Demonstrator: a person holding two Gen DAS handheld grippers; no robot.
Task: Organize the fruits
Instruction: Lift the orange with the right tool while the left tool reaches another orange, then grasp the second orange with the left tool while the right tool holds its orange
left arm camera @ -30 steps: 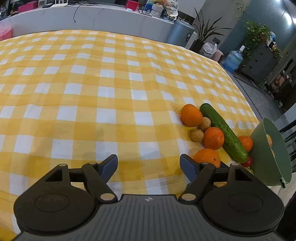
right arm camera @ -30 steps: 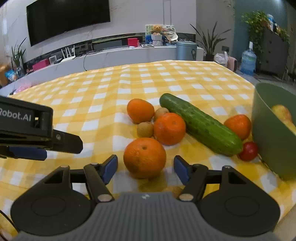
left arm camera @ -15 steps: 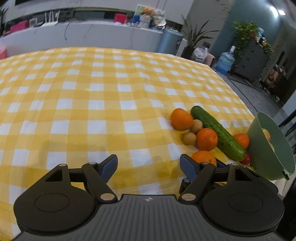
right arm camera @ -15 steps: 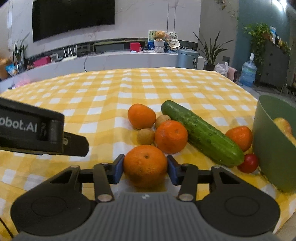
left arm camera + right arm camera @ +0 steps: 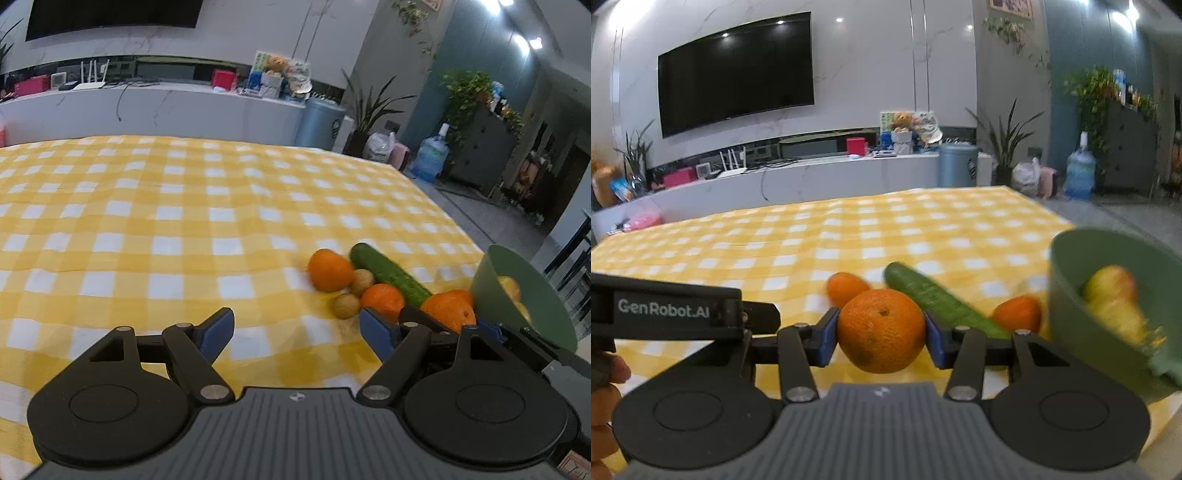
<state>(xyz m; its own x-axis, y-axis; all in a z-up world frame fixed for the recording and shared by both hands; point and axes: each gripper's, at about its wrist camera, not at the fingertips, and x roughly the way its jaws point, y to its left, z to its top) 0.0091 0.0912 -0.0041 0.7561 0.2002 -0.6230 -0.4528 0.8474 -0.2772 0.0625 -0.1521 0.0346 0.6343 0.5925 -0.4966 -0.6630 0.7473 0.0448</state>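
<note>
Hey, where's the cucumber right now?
In the right wrist view the cucumber lies on the checked tablecloth, just behind the orange clamped in the right gripper, left of the green bowl.

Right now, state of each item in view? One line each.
right hand-held gripper: shut on held orange
held orange: clamped between the blue pads, apparently off the cloth
left hand-held gripper: open, nothing in it
green bowl: holding yellowish fruit
cucumber: lying on the cloth
loose oranges: resting on the cloth
two small brown fruits: on the cloth beside the oranges
</note>
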